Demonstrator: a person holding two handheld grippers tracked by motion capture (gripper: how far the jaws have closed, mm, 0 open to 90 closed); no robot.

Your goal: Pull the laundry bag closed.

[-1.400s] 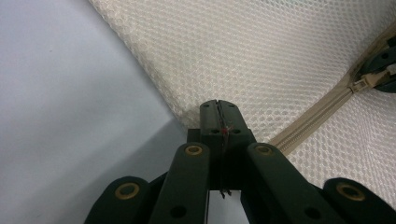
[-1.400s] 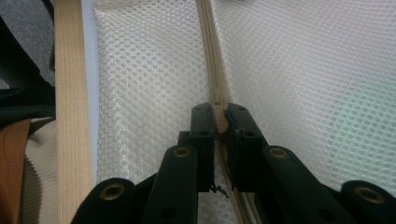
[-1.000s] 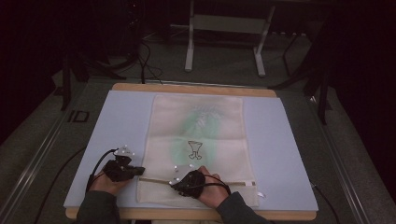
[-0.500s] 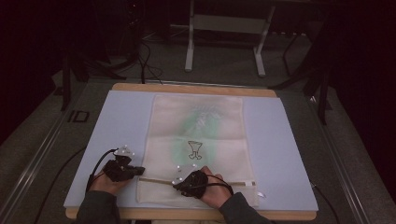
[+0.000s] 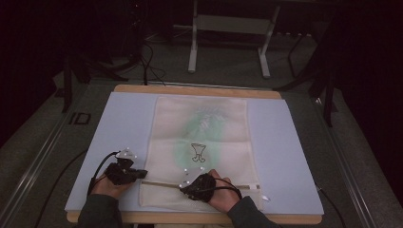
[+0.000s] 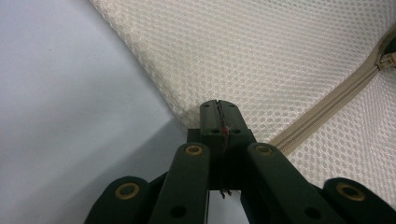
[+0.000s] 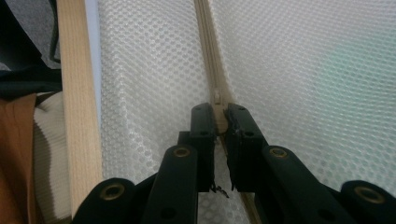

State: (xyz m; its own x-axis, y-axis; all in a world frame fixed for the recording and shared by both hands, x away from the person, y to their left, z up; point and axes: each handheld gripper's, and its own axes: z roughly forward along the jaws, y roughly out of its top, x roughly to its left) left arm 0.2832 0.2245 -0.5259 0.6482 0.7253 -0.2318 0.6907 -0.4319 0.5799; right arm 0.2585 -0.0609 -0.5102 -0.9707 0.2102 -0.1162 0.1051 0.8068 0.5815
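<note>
Two tools were engaged on the mesh bag (image 5: 199, 137) lying flat on the desk (image 5: 123, 118). My left tool (image 6: 218, 108) was clamped on its near-left corner; my right tool (image 7: 219, 114) pinched the zipper slider (image 7: 217, 100), the zipper (image 5: 161, 182) running leftward toward the left tool.

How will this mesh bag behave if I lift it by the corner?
The mesh bag is thin netting lying flat on the table, so it probably droops limply. It looks light. The left gripper, jaws shut on its edge, should hold the textured weave.
</note>
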